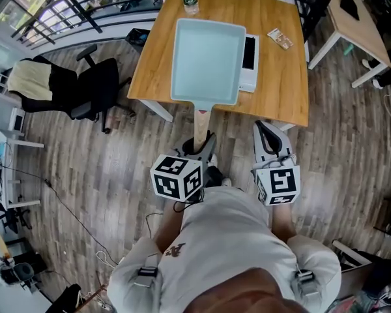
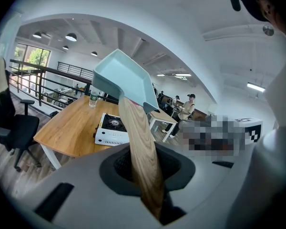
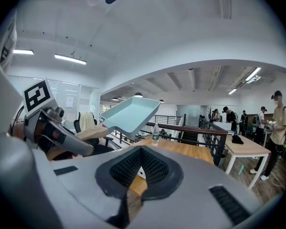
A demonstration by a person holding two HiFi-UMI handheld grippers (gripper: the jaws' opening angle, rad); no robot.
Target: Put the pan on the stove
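In the head view, the left gripper (image 1: 204, 143) clamps the wooden handle (image 1: 201, 124) of the pan (image 1: 207, 57), which covers most of the stove (image 1: 249, 60) on the table (image 1: 283, 83). In the left gripper view, the pan is tilted up in the air above the stove. In the right gripper view, the right gripper (image 3: 139, 168) has its jaws together with nothing between them.

The pan (image 1: 207, 60) hides most of the stove (image 1: 249, 77). The packet (image 1: 280, 38) on the table (image 1: 280, 90) is too small to read.
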